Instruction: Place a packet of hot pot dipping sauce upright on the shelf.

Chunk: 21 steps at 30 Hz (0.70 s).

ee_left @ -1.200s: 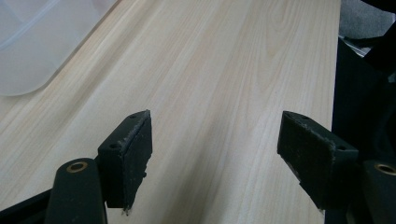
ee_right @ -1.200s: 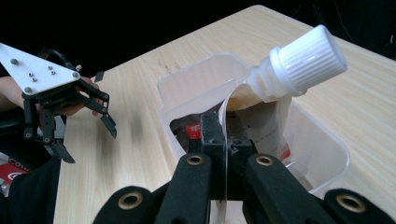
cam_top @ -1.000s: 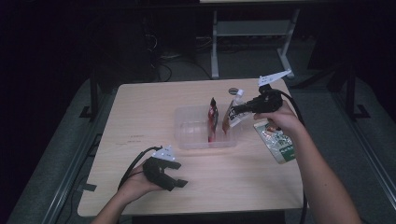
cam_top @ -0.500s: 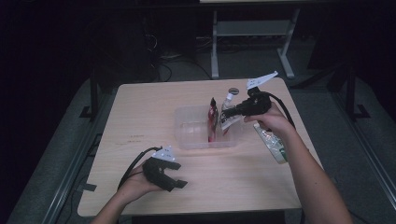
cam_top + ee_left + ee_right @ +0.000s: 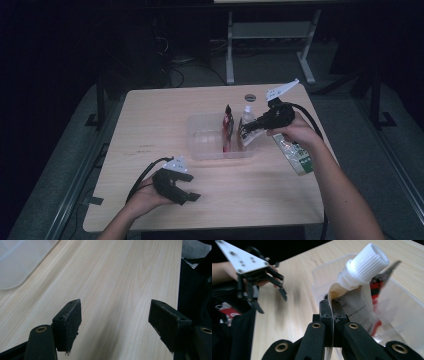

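A clear plastic bin [image 5: 200, 150] stands mid-table with a red and black pouch [image 5: 228, 125] upright inside. My right gripper [image 5: 245, 131] is shut on the edge of a pale spouted pouch [image 5: 246, 120] with a white ribbed cap, held at the bin's right end. In the right gripper view the jaws [image 5: 332, 310] pinch the pouch [image 5: 357, 302] just below its cap [image 5: 367, 262], with the bin wall [image 5: 397, 305] behind. My left gripper [image 5: 187, 195] rests open near the table's front left, nothing between its pads [image 5: 115, 320].
Another pouch with a green label [image 5: 296, 156] lies on the table under the right forearm. A round cable grommet [image 5: 249, 97] sits behind the bin. The table's front edge runs close behind the left hand. A corner of the bin [image 5: 15, 262] shows in the left gripper view.
The right hand has shifted a little to the left and down, carrying the spouted pouch closer into the bin's right end. The left hand has stayed put.
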Available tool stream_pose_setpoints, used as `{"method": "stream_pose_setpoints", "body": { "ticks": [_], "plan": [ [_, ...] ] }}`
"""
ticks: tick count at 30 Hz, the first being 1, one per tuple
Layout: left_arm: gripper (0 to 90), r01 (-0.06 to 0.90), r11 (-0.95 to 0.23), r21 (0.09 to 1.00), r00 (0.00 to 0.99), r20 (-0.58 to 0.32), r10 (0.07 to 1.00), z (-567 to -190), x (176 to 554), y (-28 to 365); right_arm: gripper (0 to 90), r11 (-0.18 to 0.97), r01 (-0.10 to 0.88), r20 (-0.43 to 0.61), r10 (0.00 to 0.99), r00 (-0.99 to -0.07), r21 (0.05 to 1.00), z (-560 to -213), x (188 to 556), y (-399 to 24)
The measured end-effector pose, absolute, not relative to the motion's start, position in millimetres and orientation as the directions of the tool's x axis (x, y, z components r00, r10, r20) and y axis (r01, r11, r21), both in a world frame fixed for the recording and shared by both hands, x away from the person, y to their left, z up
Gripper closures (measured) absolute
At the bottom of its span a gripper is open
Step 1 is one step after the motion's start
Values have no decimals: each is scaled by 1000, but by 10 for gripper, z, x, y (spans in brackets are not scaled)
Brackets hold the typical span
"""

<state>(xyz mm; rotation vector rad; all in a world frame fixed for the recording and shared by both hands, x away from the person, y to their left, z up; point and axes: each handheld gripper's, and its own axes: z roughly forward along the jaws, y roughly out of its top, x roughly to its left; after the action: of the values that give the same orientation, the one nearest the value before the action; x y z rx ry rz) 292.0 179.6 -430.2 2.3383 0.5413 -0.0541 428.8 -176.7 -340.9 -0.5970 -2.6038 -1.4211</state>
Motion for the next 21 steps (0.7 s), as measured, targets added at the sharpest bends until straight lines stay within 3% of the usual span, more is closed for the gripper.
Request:
{"method": "stream_pose_setpoints", "body": {
  "ticks": [15, 21],
  "plan": [
    [262, 395, -658, 642, 912, -185, 366, -4307, 2931, 1809, 892, 457, 454, 295, 379, -877, 765, -3683, 4466, -1775],
    [262, 395, -659, 641, 912, -186, 366, -4311, 2933, 1810, 762, 436, 458, 274, 422, -864, 775, -3668, 4450, -1779]
  ]
}}
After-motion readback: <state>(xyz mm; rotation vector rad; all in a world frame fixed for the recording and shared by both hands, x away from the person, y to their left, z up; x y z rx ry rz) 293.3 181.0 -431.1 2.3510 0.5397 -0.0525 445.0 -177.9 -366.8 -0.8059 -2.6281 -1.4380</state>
